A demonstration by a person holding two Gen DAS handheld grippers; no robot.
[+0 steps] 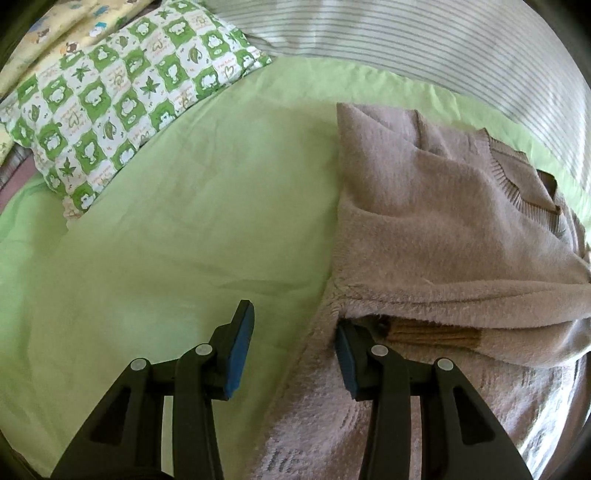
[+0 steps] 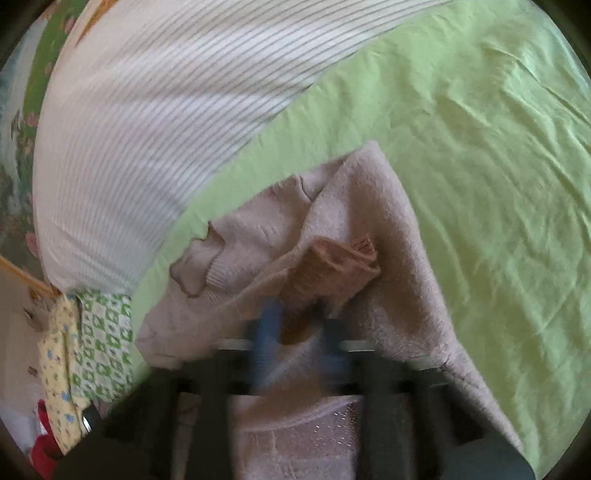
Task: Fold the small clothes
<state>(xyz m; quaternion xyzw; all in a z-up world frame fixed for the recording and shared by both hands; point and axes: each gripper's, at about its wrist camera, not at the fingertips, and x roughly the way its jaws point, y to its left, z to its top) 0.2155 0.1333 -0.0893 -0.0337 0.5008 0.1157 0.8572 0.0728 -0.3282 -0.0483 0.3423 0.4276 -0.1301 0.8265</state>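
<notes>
A fuzzy pale pink sweater (image 1: 436, 221) lies partly folded on the light green bedsheet (image 1: 184, 221). A sleeve lies folded across its body, with a brown ribbed cuff (image 1: 432, 332) showing under the fold. My left gripper (image 1: 291, 350) is open at the sweater's left edge, its right finger tucked under the folded layer. In the right wrist view the sweater (image 2: 369, 229) lies just ahead, with the brown cuff (image 2: 332, 266) on top. My right gripper (image 2: 301, 332) is blurred, its jaws apart over the sweater, with nothing held.
A green and white checked pillow (image 1: 110, 96) and a yellow printed one (image 1: 55, 33) lie at the far left. A white striped duvet (image 1: 424, 48) runs along the back, and shows large in the right wrist view (image 2: 147, 140). Green sheet (image 2: 480, 166) spreads right.
</notes>
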